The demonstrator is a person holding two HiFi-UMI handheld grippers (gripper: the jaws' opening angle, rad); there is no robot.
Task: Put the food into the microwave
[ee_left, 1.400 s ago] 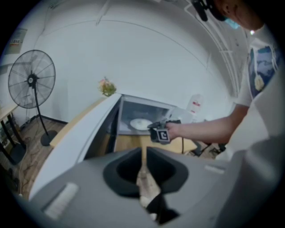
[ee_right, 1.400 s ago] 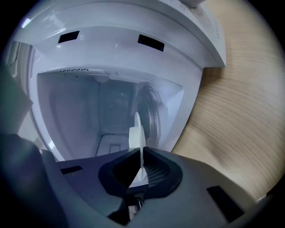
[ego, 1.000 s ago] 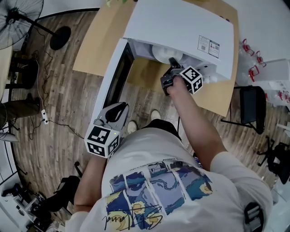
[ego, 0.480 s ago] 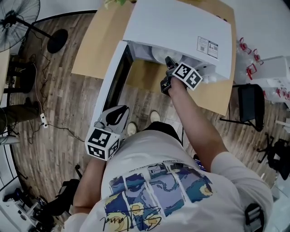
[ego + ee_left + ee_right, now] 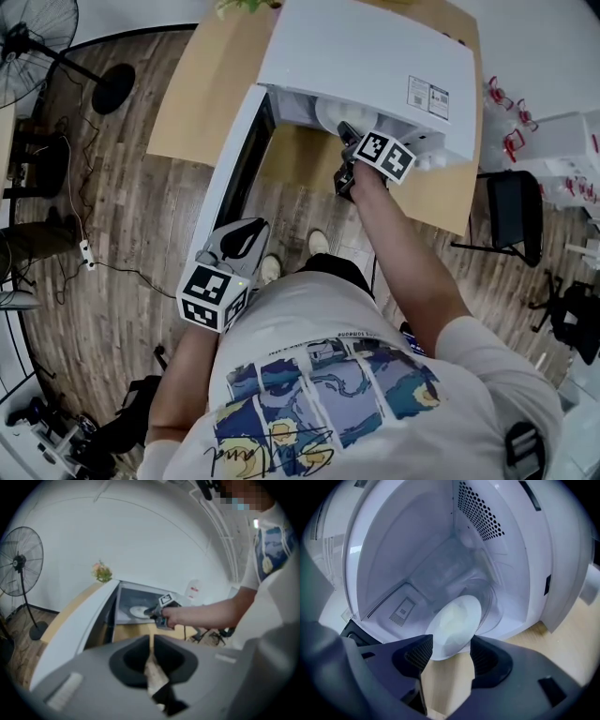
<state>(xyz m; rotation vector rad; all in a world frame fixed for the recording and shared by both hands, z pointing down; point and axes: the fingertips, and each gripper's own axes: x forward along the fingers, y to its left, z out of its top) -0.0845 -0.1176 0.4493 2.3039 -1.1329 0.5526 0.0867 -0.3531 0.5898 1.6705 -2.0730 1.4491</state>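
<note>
A white microwave [image 5: 375, 52] stands on a wooden table [image 5: 197, 89], its door [image 5: 239, 159] swung open to the left. Inside it, a white plate of pale food [image 5: 454, 623] lies on the glass turntable [image 5: 497, 604]. At the cavity mouth my right gripper [image 5: 449, 651] is open. Its jaws have just been opening, and the plate's near rim lies between them with the pads off it. In the head view the right gripper [image 5: 345, 131] reaches into the opening beside the plate [image 5: 333, 112]. My left gripper [image 5: 249, 229] is shut and empty, low by the door's outer edge.
A standing fan [image 5: 37, 28] is at the far left, with cables [image 5: 89, 239] trailing on the wood floor. A black chair [image 5: 511, 211] stands right of the table. A small plant [image 5: 101, 571] sits at the table's back corner.
The right gripper has rolled, so its marker cube now faces up, and it sits slightly deeper at the microwave mouth. The left gripper has stayed put.
</note>
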